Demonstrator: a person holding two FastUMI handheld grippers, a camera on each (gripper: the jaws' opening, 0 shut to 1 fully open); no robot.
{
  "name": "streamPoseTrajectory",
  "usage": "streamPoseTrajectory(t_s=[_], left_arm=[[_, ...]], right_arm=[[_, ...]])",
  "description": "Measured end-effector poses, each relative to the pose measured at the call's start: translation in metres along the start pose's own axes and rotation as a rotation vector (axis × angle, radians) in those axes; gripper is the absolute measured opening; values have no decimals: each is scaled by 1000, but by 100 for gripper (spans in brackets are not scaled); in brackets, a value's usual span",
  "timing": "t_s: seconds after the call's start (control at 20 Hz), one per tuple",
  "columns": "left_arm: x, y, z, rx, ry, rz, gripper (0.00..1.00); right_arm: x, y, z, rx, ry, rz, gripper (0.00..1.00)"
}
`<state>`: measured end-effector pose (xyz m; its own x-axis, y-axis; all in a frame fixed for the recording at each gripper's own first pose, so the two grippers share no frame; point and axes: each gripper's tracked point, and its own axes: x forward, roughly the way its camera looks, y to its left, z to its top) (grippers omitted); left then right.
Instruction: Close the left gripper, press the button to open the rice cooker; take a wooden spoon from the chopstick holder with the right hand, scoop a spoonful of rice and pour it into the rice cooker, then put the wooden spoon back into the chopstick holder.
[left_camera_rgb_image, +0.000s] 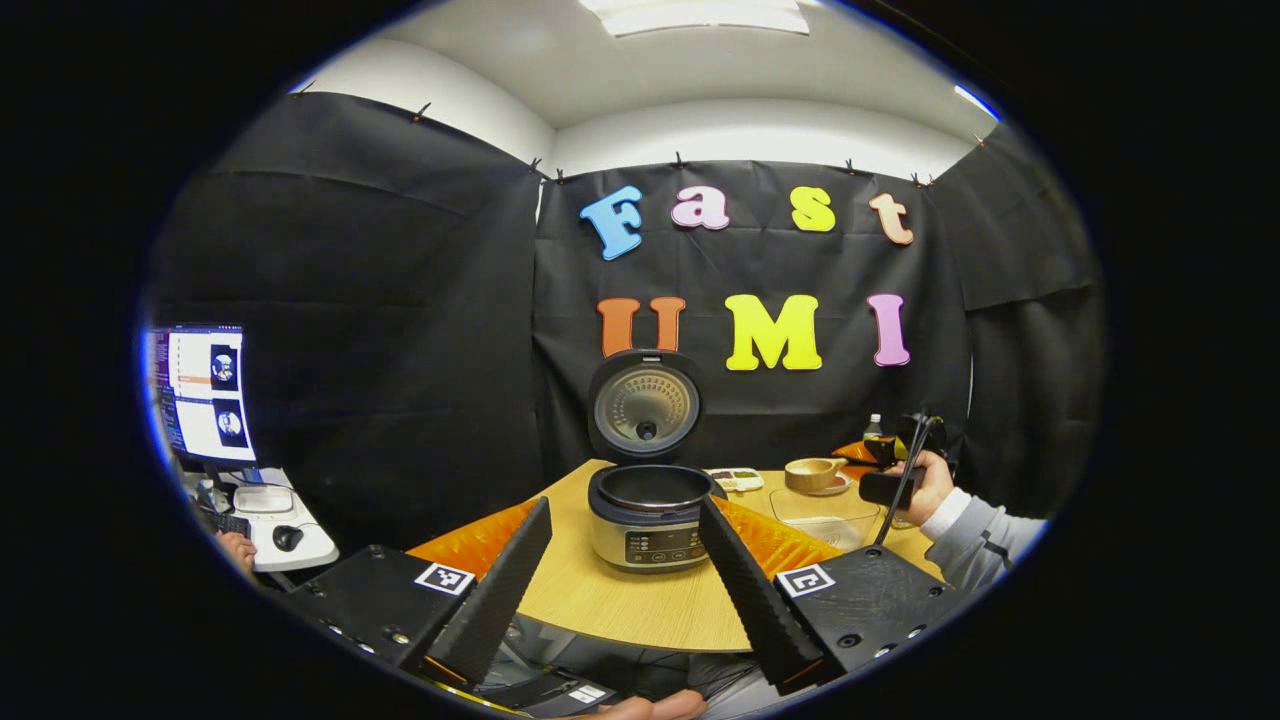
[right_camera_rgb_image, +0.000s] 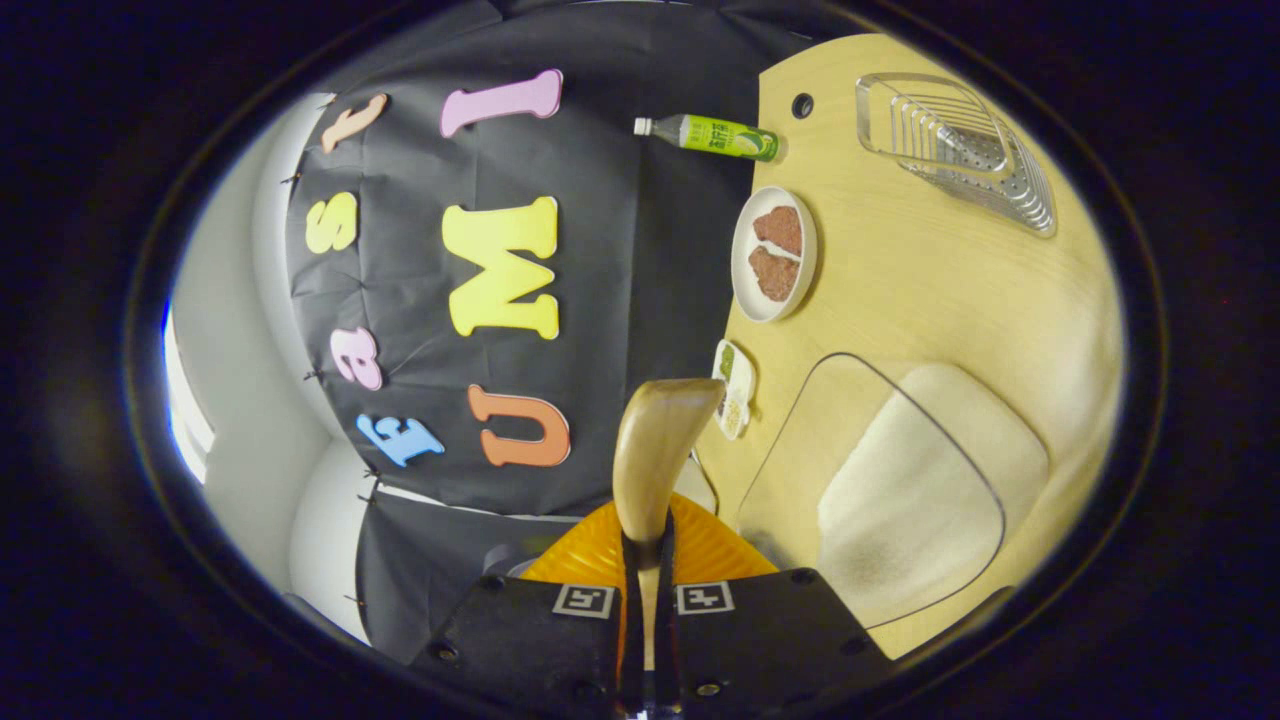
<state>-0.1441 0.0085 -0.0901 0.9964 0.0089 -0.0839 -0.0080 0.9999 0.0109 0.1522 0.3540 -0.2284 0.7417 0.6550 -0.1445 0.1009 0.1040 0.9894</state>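
The rice cooker (left_camera_rgb_image: 648, 520) stands on the round wooden table (left_camera_rgb_image: 640, 610) with its lid (left_camera_rgb_image: 645, 405) raised and the inner pot showing. My left gripper (left_camera_rgb_image: 625, 505) is open, its fingers spread either side of the cooker and short of it. In the right gripper view my right gripper (right_camera_rgb_image: 648, 548) is shut on the handle of a wooden spoon (right_camera_rgb_image: 655, 440). The view is rolled sideways, and the spoon's bowl points past the left rim of a clear container of rice (right_camera_rgb_image: 905, 495). Farther right in the left gripper view, a hand holds the right gripper (left_camera_rgb_image: 890, 485) above that rice container (left_camera_rgb_image: 825, 520).
An orange mat (left_camera_rgb_image: 770, 540) lies under the cooker. A wooden cup (left_camera_rgb_image: 812, 472), a small tray (right_camera_rgb_image: 733, 388), a plate of meat (right_camera_rgb_image: 773, 253), a green bottle (right_camera_rgb_image: 715, 135) and a clear ridged dish (right_camera_rgb_image: 950, 145) stand toward the back. A monitor (left_camera_rgb_image: 200, 390) sits far left.
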Motion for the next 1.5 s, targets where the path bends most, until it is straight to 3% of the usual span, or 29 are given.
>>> streamPoseTrajectory(t_s=[0.25, 0.5, 0.8, 0.95, 1.5], left_arm=[[-16, 6, 1, 6, -15, -9, 94], [-24, 16, 6, 2, -37, -8, 94], [-28, 40, -3, -38, -29, 31, 93], [-28, 40, -5, -44, -29, 20, 94], [-29, 62, -17, -86, -18, 43, 94]], right_arm=[[25, 23, -37, -23, -11, -38, 9], [51, 54, -87, -153, 14, -58, 9], [74, 92, -144, -393, 37, -54, 9], [78, 112, -169, -515, 42, -13, 12], [86, 118, -186, -1027, -129, -41, 10]])
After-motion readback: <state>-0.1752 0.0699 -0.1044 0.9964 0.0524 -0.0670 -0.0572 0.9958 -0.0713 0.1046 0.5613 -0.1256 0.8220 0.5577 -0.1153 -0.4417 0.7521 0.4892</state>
